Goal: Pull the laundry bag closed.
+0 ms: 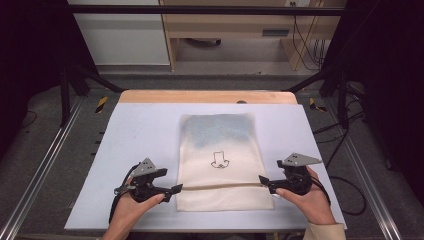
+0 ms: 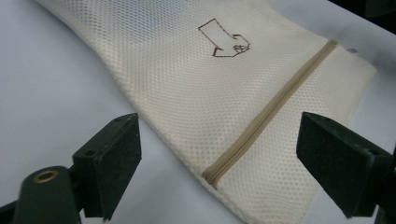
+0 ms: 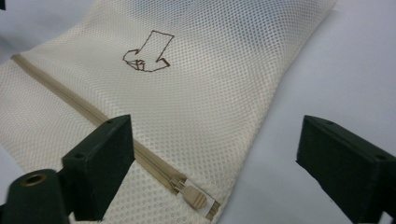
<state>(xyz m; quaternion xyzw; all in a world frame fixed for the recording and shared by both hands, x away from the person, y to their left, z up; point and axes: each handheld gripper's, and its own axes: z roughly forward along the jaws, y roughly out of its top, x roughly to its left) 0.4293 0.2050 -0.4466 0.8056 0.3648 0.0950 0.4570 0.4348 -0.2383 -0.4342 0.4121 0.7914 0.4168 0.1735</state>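
1. Mesh bag: lies flat at the middle of the white table, zipper running across its near end.
2. Left gripper: jaws spread, nothing between them, at the bag's left edge beside the zipper end.
3. Right gripper: jaws spread, empty, at the right edge by the zipper pull.

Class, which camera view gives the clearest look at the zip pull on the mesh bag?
The right gripper view: the zip pull lies close up at the bag's edge, at the end of the zip, its ribbed tab plain. The left gripper view shows the zip's other end, no pull. The high view shows the zip as a thin line, the pull too small to tell.
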